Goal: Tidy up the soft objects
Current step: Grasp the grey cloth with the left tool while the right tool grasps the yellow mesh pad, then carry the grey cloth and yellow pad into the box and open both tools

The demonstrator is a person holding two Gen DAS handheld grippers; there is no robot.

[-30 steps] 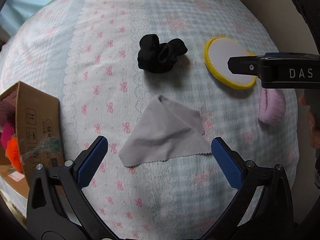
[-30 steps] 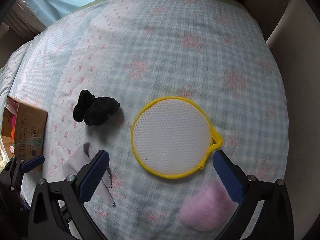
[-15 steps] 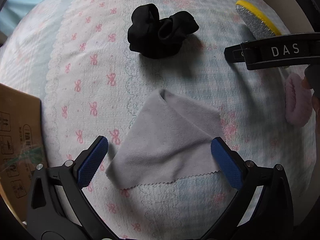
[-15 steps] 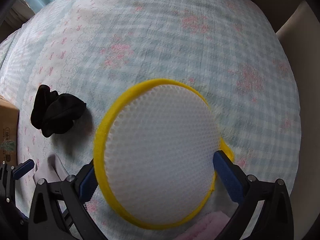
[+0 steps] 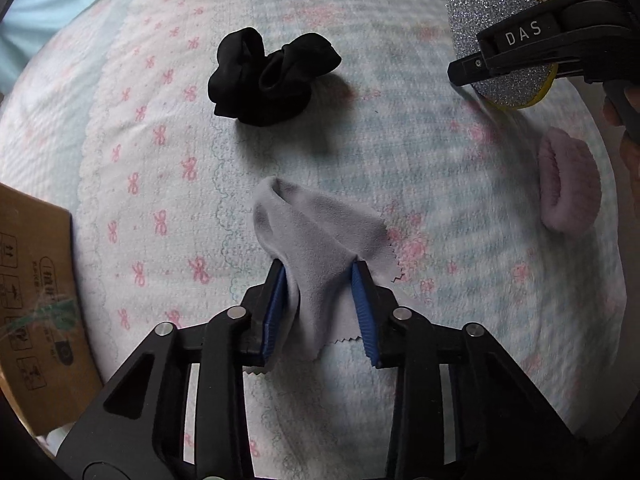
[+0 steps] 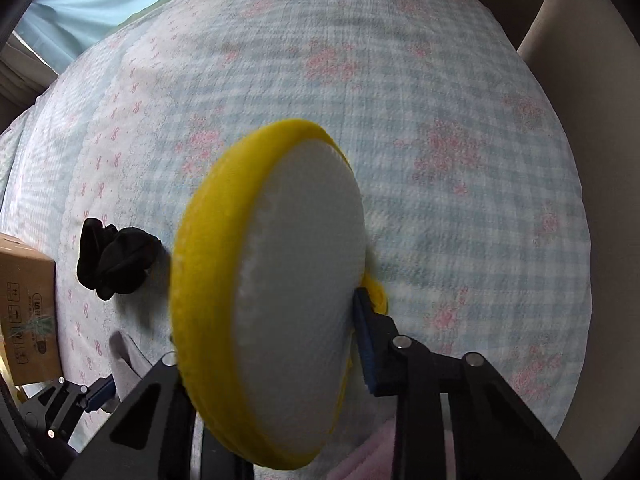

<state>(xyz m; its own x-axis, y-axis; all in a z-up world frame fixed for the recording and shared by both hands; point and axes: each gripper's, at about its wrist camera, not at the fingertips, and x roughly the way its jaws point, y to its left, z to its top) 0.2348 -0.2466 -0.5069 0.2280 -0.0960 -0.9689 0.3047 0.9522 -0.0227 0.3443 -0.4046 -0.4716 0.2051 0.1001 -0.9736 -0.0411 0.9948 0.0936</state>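
The thin grey microfibre cloth (image 5: 316,248) with pinked edges is about as light and limp as a thing can be; it will sag and trail wherever it is not pinched, so a bunched fold is the sensible place to take it, and that is where the left gripper (image 5: 320,308) has it, jaws closed on a gathered ridge while the far end lies draped on the bed. The round sponge pad (image 6: 280,304), yellow-rimmed with white mesh on one face and silver glitter on the other, looks springy and a little stiffer; I judge it will hold its shape if squeezed across its edges. The right gripper (image 6: 276,344) grips it just so, jaws clamped on opposite rims, the pad tilted on edge and apparently lifted clear of the bedspread.

Beyond the cloth lies a crumpled black fabric scrunchie (image 5: 268,76), untouched, and off to the right a fluffy pink hair band (image 5: 568,188), both resting on the pale blue checked bedspread (image 5: 420,128) with pink bows. A brown cardboard box (image 5: 36,304) sits at the left edge, likely where these things go.
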